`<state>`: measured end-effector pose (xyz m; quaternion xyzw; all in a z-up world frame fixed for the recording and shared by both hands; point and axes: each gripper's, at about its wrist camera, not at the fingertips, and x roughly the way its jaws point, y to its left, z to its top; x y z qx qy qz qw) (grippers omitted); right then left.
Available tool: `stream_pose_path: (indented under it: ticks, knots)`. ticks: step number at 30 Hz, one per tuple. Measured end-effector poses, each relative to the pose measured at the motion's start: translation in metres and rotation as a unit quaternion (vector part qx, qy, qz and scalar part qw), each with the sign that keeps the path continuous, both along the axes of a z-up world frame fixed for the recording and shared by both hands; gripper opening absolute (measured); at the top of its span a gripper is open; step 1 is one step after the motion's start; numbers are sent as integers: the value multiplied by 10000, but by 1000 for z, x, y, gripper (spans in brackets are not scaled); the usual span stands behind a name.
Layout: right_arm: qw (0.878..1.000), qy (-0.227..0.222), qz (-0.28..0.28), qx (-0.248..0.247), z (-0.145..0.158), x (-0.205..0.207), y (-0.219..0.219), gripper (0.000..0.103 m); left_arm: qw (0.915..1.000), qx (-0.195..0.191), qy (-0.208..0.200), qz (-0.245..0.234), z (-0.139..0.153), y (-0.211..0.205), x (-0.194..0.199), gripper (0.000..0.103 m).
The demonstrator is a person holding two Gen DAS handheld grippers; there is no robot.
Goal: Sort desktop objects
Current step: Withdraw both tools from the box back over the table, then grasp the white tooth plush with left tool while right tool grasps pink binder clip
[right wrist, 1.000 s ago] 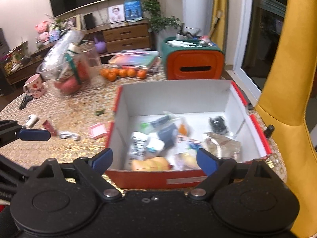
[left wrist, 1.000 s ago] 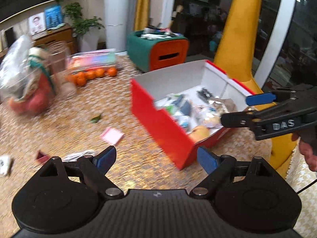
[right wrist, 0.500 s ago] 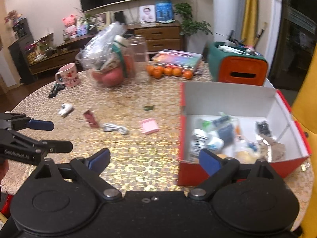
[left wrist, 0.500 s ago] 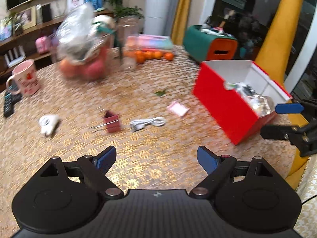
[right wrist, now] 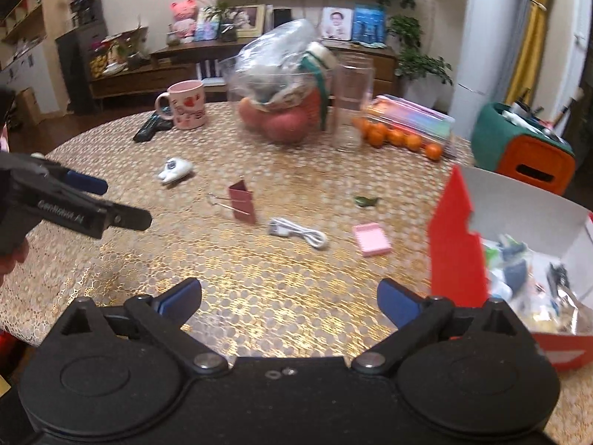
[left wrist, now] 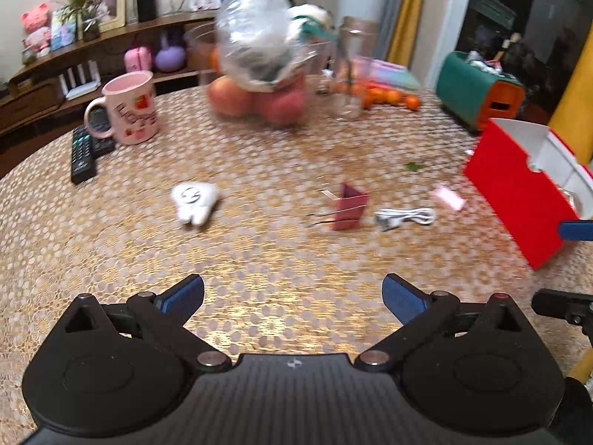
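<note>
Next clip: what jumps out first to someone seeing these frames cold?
The red box at the right edge of the gold table, already full of small items. Mid-table lie loose bits: a dark red binder clip, a white cable and a pink pad. Behind them stands a bowl of apples.

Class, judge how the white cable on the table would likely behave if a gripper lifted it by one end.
The white cable lies in loose curves, so it is probably floppy and would dangle. It looks thin, likely light. Its plug end may swing.
</note>
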<state>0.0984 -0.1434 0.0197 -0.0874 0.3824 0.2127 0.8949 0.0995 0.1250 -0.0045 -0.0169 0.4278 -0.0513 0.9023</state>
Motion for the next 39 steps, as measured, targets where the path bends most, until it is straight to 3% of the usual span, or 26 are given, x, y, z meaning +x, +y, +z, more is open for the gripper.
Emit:
stream_pose_path:
  ticks: [8,15,24,30,39]
  knots:
    - [9998,147,17,-130,-16,26,35,101,9998,142,105,98,-22,26,28,103]
    - [9999,143,-1,-76,-22,56,64,101,9985,525,-76,154,-32,35,63,103]
    - [9996,278,-11,-24,-35,102,101,100,9970,719,-76,263,-45,51,97,103]
    - [9987,459,-215,-74,-43,133,115,95,9959,854,-67,280,-54,57,114,103]
    - [9972,623,-390,-144,-64,147,127,89,9944,995,-102,355,-71,61,126,103]
